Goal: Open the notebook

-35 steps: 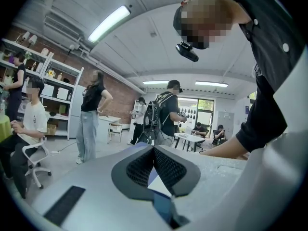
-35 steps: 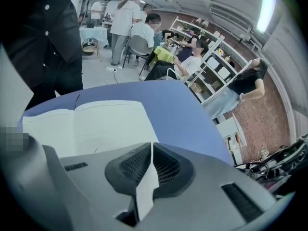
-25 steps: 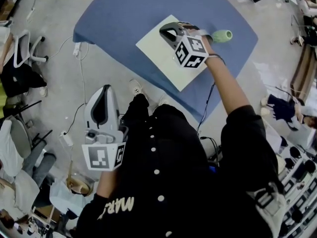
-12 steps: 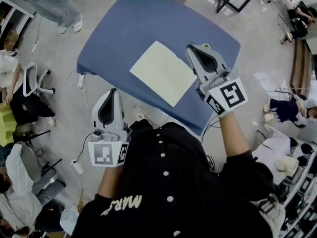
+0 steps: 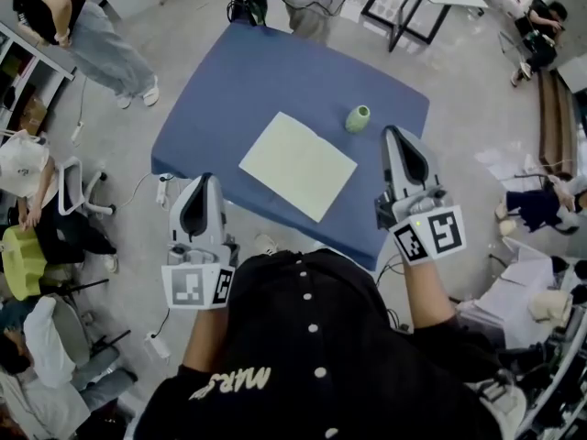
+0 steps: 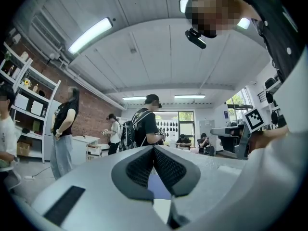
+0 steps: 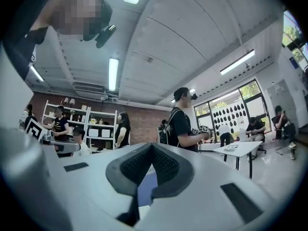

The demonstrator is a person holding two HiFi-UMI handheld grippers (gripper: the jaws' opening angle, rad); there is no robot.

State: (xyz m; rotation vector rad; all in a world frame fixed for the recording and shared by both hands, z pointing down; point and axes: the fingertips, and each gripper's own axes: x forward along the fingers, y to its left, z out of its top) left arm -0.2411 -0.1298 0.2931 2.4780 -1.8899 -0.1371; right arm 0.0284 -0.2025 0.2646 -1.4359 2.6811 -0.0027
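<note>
A green cup (image 5: 358, 117), perhaps, near notebook (image 5: 298, 165).

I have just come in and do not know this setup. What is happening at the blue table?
A person holds a gripper in each hand. The notebook already lies open and flat on the blue table, with a small green object standing beside it. The left gripper and the right gripper are held level near the table's near edge. They touch nothing, and both have their jaws together and empty.

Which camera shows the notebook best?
The head view: the notebook lies whole and unobstructed on the blue table. Both gripper views look across the room and show at most a pale sliver below their jaws.
</note>
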